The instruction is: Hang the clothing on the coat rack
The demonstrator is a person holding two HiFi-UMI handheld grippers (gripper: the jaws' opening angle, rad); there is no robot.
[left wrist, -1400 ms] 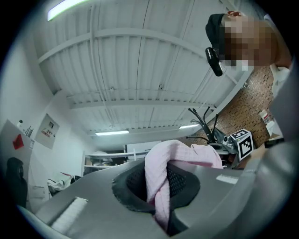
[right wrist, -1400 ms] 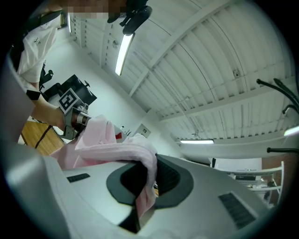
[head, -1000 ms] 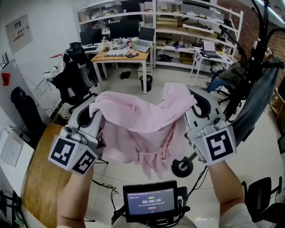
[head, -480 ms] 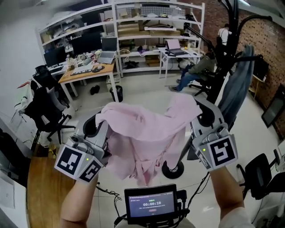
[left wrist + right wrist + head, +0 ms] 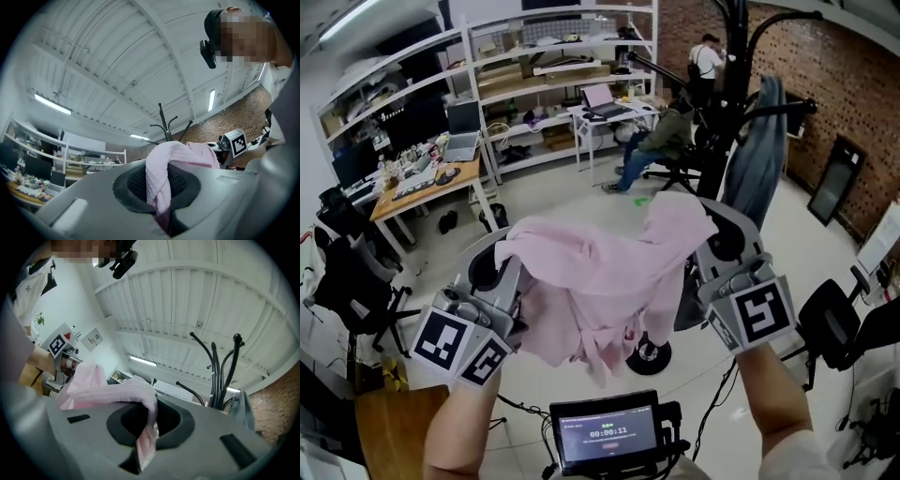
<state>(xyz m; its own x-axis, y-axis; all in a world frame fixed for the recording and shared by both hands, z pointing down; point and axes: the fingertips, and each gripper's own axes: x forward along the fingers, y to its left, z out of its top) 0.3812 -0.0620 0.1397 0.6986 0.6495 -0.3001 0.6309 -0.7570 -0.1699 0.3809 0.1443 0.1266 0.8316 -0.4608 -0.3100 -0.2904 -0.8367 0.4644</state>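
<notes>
A pink garment [image 5: 600, 281] hangs stretched between my two grippers in the head view. My left gripper [image 5: 502, 258] is shut on its left edge; the pink garment [image 5: 159, 183] is pinched between those jaws in the left gripper view. My right gripper [image 5: 712, 230] is shut on the right edge, where the pink garment [image 5: 147, 434] runs down into the jaws. The black coat rack [image 5: 733, 89] stands just beyond the right gripper, with a grey-blue garment [image 5: 757, 155] on it. The coat rack's curved hooks [image 5: 216, 366] rise close ahead in the right gripper view.
The rack's round base [image 5: 649, 356] stands on the floor under the pink cloth. People sit and stand by white shelving [image 5: 581, 84] at the back. A wooden desk [image 5: 427, 183] and black office chairs [image 5: 342, 277] are on the left, another chair [image 5: 830, 323] on the right.
Both grippers swung to the right with the pink garment, still stretched between them. The coat rack and brick wall have come nearer the middle of the view; the desks slid off to the left.
</notes>
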